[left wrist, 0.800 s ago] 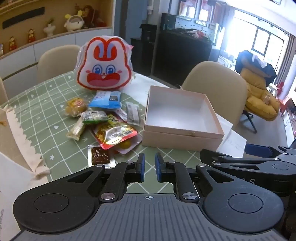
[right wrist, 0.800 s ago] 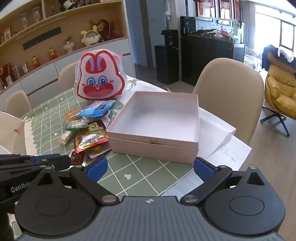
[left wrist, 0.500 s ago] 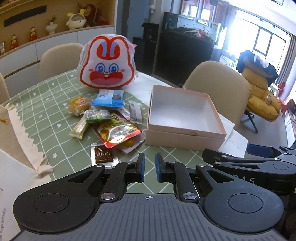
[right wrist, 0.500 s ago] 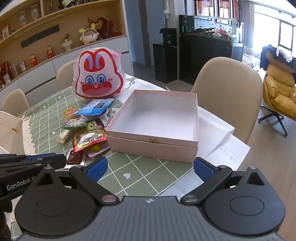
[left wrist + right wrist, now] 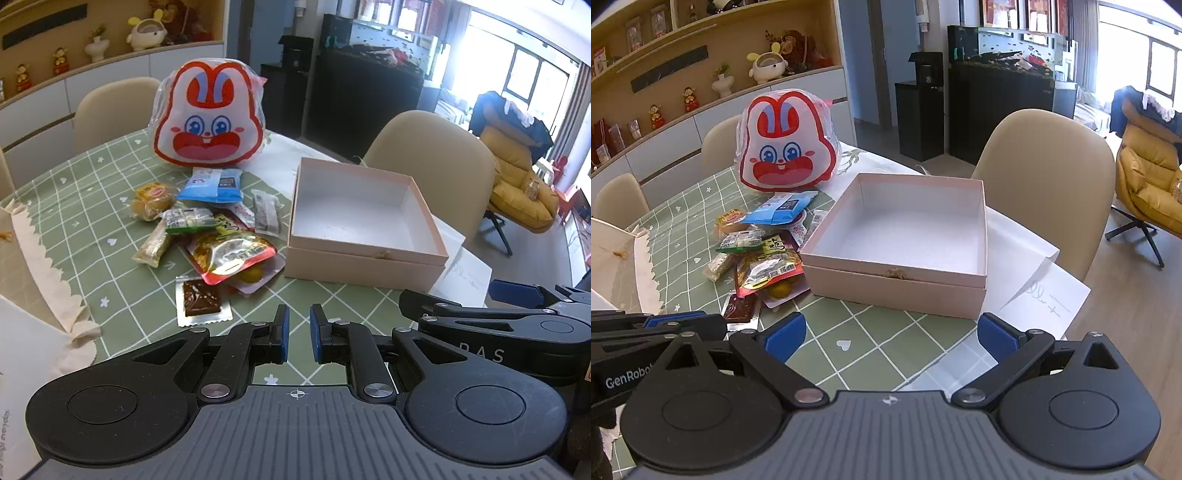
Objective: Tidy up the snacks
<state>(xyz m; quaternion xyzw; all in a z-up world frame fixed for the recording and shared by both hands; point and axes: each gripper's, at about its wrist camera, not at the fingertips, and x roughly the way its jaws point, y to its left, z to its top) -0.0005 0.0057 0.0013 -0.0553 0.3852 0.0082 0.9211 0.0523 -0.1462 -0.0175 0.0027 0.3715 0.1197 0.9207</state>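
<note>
Snack packets (image 5: 207, 236) lie heaped on the table (image 5: 110, 206) beside the empty pink box (image 5: 364, 221). Nothing is picked yet: left gripper (image 5: 297, 334) nearly pressed together and empty, right gripper (image 5: 890, 332) spread. Next, likely grasp the chocolate packet (image 5: 201, 299).

Both views have been drawn slightly back and tilted: the pink box (image 5: 364, 225) and the snack pile (image 5: 210, 236) are now seen a little lower and farther; nothing on the bench (image 5: 92, 206) has been shifted.
</note>
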